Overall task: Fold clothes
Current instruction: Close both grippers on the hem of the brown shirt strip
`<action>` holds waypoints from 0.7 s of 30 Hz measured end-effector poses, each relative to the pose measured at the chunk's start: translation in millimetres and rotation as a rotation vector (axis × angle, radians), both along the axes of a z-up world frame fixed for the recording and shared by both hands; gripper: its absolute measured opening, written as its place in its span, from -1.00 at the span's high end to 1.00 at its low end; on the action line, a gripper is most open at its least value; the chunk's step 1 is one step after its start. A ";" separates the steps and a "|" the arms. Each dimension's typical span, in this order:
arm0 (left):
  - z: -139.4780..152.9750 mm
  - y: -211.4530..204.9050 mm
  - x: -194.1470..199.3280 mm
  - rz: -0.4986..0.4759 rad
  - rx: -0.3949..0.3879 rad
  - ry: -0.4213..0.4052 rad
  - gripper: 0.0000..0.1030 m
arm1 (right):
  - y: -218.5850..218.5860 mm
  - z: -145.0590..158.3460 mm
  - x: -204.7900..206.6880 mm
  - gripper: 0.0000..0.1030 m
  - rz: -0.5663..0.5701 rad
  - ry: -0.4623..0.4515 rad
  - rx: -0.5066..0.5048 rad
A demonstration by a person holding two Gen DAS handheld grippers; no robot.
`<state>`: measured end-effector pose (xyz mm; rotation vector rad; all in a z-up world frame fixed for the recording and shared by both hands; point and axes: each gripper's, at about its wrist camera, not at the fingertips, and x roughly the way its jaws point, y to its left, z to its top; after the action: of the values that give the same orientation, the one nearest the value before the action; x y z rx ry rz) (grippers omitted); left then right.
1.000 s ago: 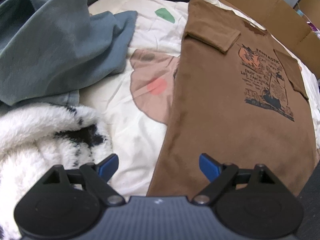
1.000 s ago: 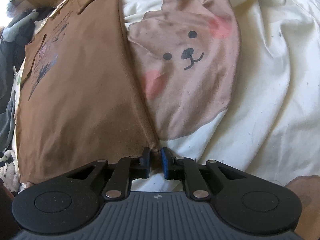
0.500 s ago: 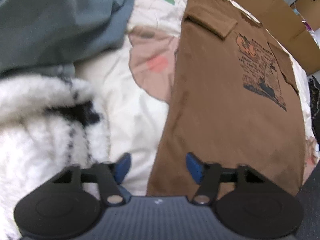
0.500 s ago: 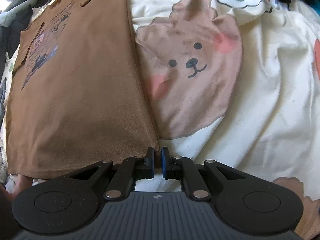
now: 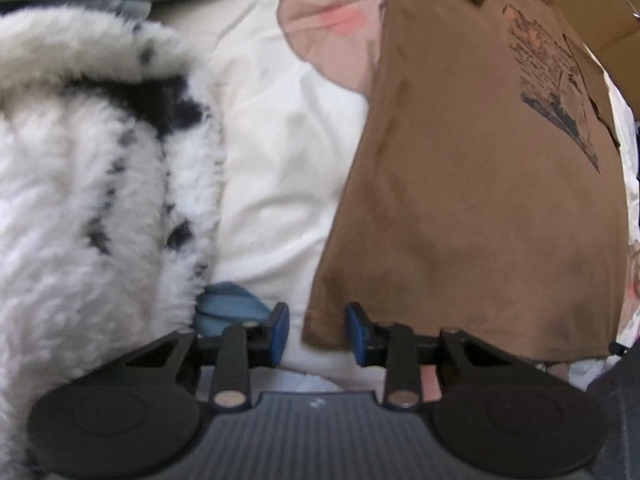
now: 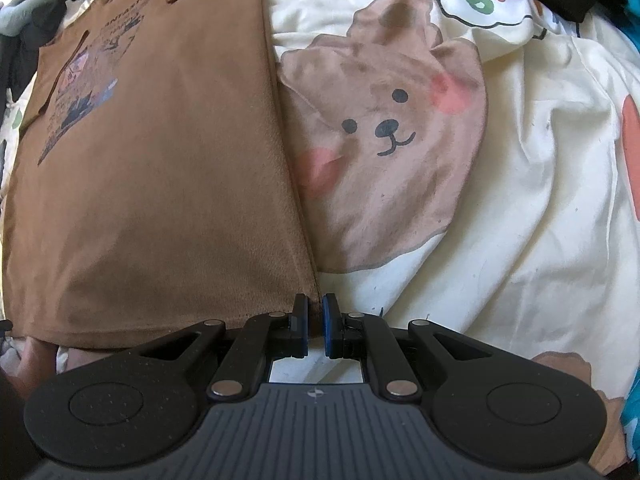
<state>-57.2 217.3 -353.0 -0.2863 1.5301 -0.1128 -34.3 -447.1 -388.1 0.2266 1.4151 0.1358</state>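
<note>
The brown T-shirt (image 6: 152, 184) lay flat on the bed (image 6: 540, 208), soft and limp. The right tool (image 6: 316, 320) pinched its near hem corner; the left tool (image 5: 316, 330) stood open astride the other corner.

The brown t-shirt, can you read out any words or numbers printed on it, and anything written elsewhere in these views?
"FANTASTIC": top line of the graphic on the brown t-shirt, right wrist view.
Remaining lines of that graphic: too small and blurred to read in either view.
Green and orange shapes on the bedsheet at the top edge: cut off, unreadable.
</note>
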 end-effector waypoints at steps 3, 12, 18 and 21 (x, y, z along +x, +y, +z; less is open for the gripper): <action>-1.3 1.1 -1.4 0.035 -0.006 0.003 0.57 | 2.7 -2.0 2.1 0.90 -0.002 0.003 -0.001; 13.7 1.0 -6.5 0.072 -0.007 0.017 0.86 | -6.3 8.5 -2.8 0.91 0.007 -0.012 0.028; 22.8 1.7 -10.3 0.021 0.013 0.012 0.88 | -7.8 13.0 -2.8 0.92 0.025 -0.026 0.025; 16.1 -1.4 -9.2 0.010 0.026 0.015 0.87 | -5.1 5.5 0.7 0.92 0.020 -0.019 0.020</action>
<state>-66.4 215.9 -336.9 -0.2750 1.5437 -0.0828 -33.6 -452.2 -382.5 0.2276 1.3977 0.1683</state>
